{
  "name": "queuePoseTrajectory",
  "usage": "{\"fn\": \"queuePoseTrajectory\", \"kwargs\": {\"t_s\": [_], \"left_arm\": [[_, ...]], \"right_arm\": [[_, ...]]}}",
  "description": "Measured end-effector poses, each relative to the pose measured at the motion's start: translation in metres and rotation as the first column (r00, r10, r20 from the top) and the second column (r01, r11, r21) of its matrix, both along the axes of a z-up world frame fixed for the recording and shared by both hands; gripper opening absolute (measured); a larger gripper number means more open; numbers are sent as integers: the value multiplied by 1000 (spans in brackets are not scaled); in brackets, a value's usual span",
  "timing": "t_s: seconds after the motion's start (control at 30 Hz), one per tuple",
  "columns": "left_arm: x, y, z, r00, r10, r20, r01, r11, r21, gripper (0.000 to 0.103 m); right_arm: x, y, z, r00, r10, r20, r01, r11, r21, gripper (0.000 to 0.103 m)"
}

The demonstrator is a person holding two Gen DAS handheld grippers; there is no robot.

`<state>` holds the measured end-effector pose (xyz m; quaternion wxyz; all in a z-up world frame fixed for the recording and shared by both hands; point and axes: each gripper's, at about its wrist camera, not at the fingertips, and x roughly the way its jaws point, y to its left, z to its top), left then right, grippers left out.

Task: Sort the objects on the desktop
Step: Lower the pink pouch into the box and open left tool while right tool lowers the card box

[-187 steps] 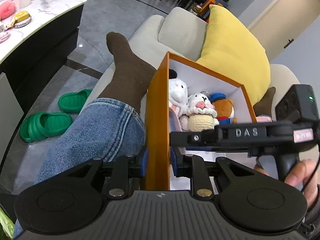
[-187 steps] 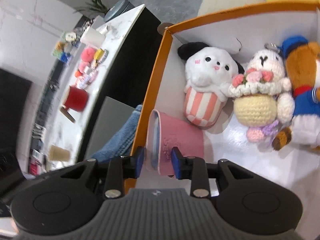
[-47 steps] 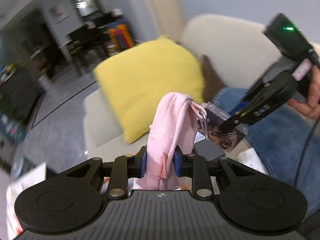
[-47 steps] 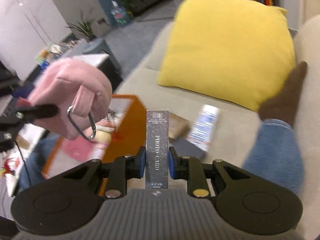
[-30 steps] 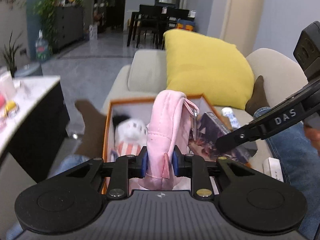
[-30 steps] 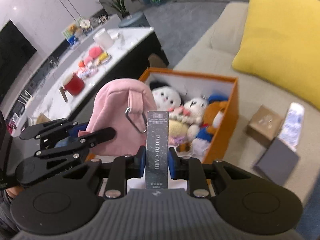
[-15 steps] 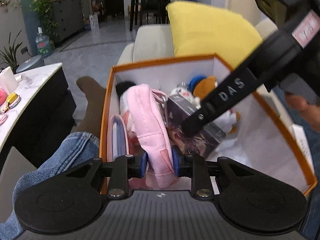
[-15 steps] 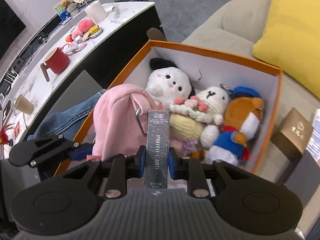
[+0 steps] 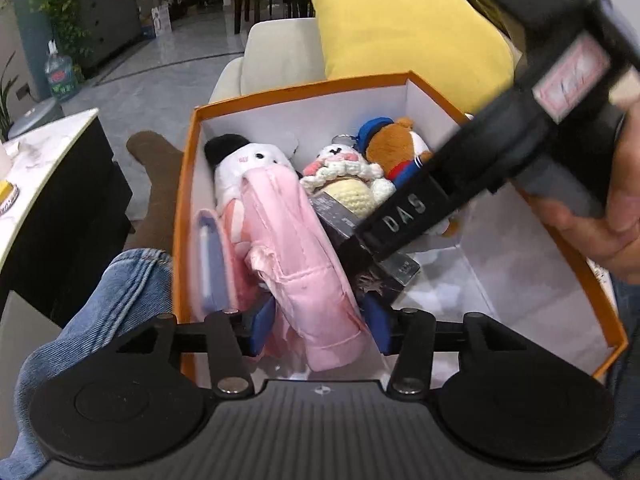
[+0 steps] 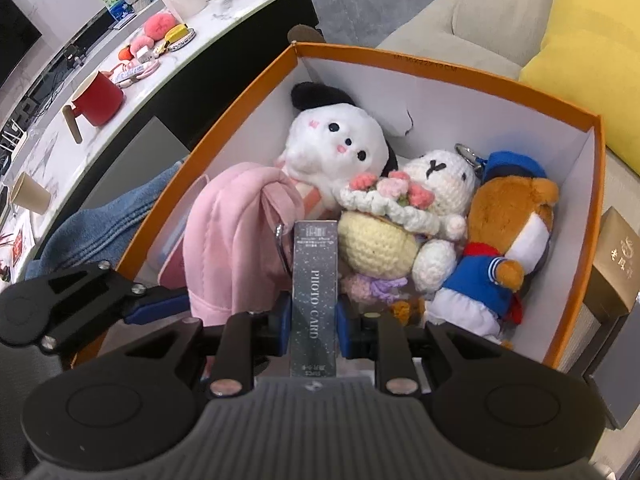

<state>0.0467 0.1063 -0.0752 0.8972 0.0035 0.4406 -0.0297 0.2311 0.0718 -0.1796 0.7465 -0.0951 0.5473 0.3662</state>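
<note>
The left gripper (image 9: 318,330) is opening around the soft pink fabric pouch (image 9: 298,256), releasing it inside the orange cardboard box (image 9: 298,90) beside the plush toys (image 10: 404,216). The right gripper (image 10: 314,320) clamps the dark flat photo card box (image 10: 315,292) above the same orange box, probably to drop it in next.

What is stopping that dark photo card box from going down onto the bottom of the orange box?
Not much. The right tool grips the photo card box inside the orange box. The pink pouch sits right beside it, the crocheted bunny just ahead. The white floor on the open side looks bare.
</note>
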Motion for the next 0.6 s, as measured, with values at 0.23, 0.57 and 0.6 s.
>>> {"fn": "queuePoseTrajectory", "kwargs": {"t_s": [0.23,0.57,0.6], "left_arm": [[1,30,37,1000,14,-6,-15,994,-109,57],[66,34,54,996,-40,-81,40,999,-12,59],[73,33,52,995,-37,-95,37,999,-1,59]], "right_arm": [[-3,-4,-5,1000,11,-6,-11,1000,1,24],[-10,-3,1,998,56,44,-56,998,5,24],[-11,-3,1,997,60,50,-60,998,2,24]]}}
